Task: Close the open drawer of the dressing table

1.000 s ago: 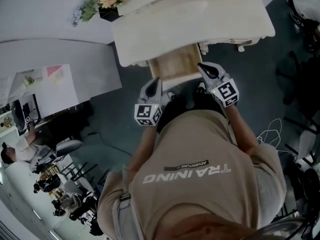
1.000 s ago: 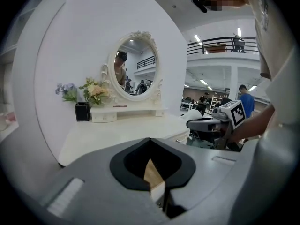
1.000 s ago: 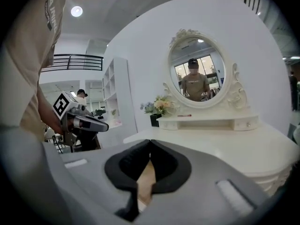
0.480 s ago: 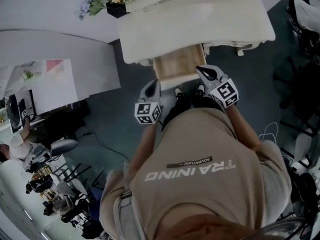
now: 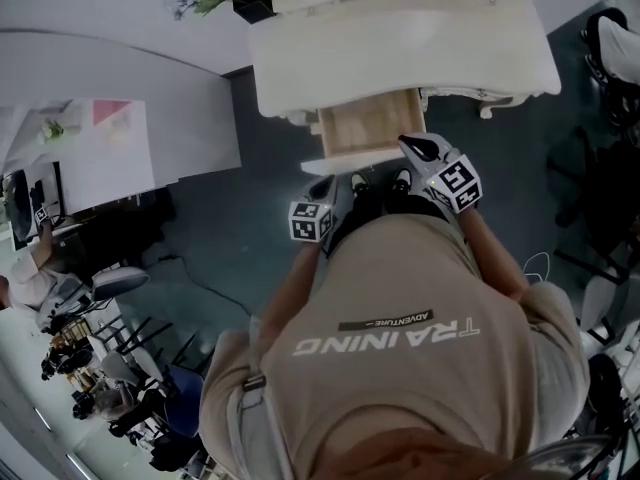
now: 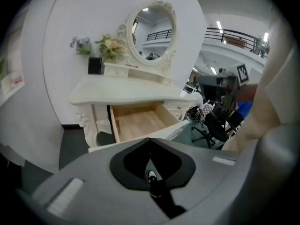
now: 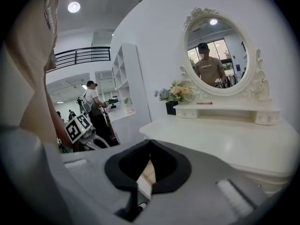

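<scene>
The white dressing table [image 5: 400,38] stands at the top of the head view with its drawer [image 5: 372,126] pulled out, its bare wood floor showing. The drawer's white front [image 5: 350,162] faces me. My left gripper [image 5: 323,184] is shut and hangs just short of the front's left part. My right gripper [image 5: 407,143] is shut beside the front's right end; I cannot tell if it touches. In the left gripper view the open drawer [image 6: 140,120] lies beyond the shut left gripper [image 6: 150,139]. The right gripper [image 7: 150,142] looks over the tabletop [image 7: 220,139].
An oval mirror [image 7: 219,54], a small shelf and a flower pot [image 7: 171,108] stand on the tabletop. A white wall panel [image 5: 120,108] runs along the left. Office chairs [image 6: 213,121] stand to the right of the table. People are further off at the left.
The head view has shifted, so the table sits further right. The left gripper has drawn back a little from the drawer front. The right gripper stays by the front's right end.
</scene>
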Tool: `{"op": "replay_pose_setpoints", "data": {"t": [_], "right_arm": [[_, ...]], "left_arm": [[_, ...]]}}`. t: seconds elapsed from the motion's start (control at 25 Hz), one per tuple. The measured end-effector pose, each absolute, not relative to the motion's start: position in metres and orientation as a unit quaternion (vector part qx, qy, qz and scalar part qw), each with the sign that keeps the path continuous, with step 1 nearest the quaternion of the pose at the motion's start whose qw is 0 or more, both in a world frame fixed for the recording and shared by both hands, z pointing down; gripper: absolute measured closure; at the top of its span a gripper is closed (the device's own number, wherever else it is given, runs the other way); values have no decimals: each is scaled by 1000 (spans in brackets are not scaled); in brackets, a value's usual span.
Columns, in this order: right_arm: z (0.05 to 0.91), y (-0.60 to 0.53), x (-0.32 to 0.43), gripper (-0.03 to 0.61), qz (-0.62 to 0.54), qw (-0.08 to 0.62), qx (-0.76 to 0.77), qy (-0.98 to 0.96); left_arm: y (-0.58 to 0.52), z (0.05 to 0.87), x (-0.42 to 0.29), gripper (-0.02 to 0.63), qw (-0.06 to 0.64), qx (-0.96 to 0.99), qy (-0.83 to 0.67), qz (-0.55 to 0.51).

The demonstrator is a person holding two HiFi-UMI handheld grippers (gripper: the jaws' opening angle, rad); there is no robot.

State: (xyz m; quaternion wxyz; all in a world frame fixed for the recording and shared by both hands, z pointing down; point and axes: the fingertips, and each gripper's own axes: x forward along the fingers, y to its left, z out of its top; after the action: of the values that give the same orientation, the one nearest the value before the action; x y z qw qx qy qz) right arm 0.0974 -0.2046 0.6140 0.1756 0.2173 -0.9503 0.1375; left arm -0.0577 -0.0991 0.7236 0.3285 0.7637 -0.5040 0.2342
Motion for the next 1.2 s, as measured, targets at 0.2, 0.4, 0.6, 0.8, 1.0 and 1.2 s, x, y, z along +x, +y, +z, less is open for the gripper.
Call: {"op": "replay_pose_setpoints", "data": {"t": [0.2,0.4,0.6,0.8,1.0,1.2], "right_arm": [[619,-200,92,574,132,195,211,-949],[626,-190,100,574,134,222,212,-942],[631,-199,111,574,143,213,239,-936],[628,-205,126,574,146,202,268,-931],[626,-211,137,574,151,195,289,-925],[627,-211,144,574,160,195,294,-922]], "left_arm": [[-72,782,-69,607,404,729,-480,273],[-60,813,-77,607,459,705,-461,283],[-72,828,-75,607,464,711,-435,299],[-89,832,-70,607,462,715,-428,303],[-92,835,-69,607,459,717,-405,334],[-105,832,-76,607,459,715,-410,332]]}}
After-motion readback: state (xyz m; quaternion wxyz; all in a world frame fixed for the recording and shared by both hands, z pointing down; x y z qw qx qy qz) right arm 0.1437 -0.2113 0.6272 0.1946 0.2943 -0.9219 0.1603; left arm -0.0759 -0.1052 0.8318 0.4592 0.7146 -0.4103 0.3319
